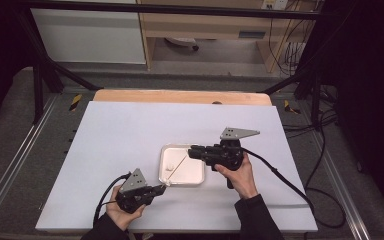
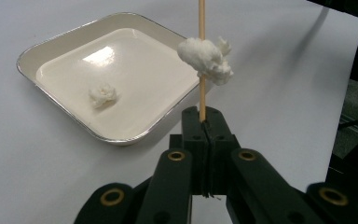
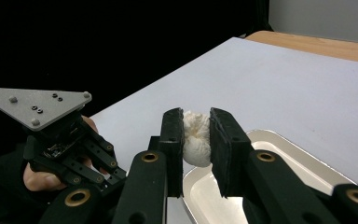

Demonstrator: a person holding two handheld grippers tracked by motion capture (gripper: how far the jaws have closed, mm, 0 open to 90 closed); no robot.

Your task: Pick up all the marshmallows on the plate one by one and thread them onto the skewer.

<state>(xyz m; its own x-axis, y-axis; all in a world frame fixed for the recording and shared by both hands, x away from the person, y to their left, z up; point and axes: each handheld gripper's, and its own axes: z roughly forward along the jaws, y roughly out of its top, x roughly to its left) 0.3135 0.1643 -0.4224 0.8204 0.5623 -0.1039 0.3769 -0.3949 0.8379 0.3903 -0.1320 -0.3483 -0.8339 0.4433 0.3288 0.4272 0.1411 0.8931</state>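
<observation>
My left gripper [image 1: 162, 188] [image 2: 204, 122] is shut on the lower end of a thin wooden skewer [image 1: 179, 167] [image 2: 202, 18]. A white fluffy lump [image 2: 206, 58] is threaded on the skewer just above the jaws. The skewer slants up over a square white tray [image 1: 200, 172] [image 2: 51, 43] toward my right gripper [image 1: 190, 151] [image 3: 196, 135]. That gripper is shut on a second white lump [image 3: 196, 142] above the tray's [image 3: 289, 154] left edge. A third lump [image 1: 169, 168] [image 2: 103, 95] lies loose in the tray. Whether the skewer's tip touches the held lump is hidden.
The tray sits on a large white mat [image 1: 130, 135] over a wooden table [image 1: 180, 96]. The grey plate [image 3: 37, 108] of the left gripper and the hand holding it sit close to the left of the right jaws. Cables [image 1: 285, 182] trail off the right side.
</observation>
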